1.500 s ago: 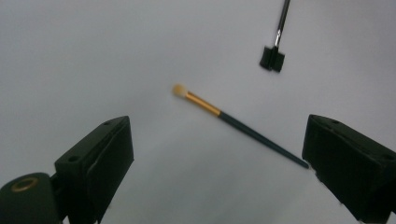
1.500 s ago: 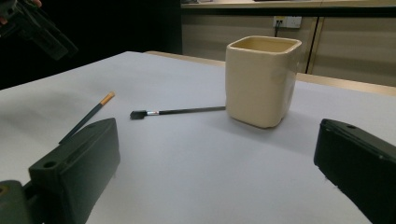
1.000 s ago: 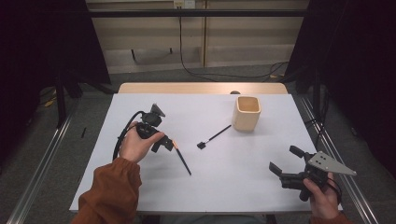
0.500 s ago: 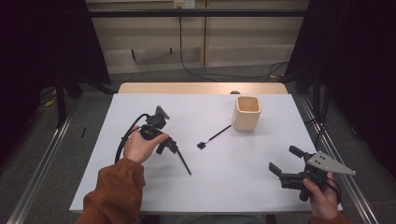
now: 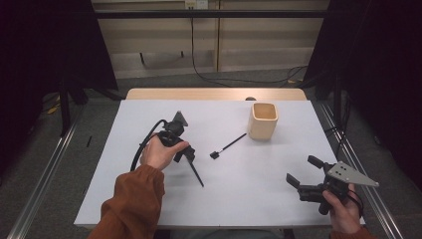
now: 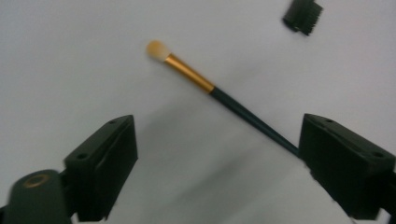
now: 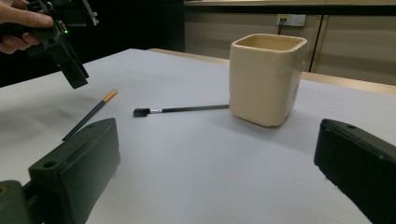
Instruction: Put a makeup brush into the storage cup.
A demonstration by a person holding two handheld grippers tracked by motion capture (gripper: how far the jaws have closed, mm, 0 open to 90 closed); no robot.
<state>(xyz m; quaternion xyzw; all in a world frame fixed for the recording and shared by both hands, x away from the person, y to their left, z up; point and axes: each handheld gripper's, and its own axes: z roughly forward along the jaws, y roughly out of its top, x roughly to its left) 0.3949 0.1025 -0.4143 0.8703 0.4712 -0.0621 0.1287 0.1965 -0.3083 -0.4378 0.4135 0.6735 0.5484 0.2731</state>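
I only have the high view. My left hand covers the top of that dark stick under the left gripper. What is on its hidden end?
Observer: The left gripper view shows a makeup brush with a pale yellow tip, a gold ferrule and a dark handle.
Operator: Is the left gripper closed on it?
Observer: No. Its jaws stand wide apart above the white table, and the handle runs toward the jaw on the right of that view.
Operator: And the small black thing by the cup?
Observer: The right gripper view shows a thin wand with a small black head lying flat, its far end up against the cream cup; whether it touches I cannot tell.
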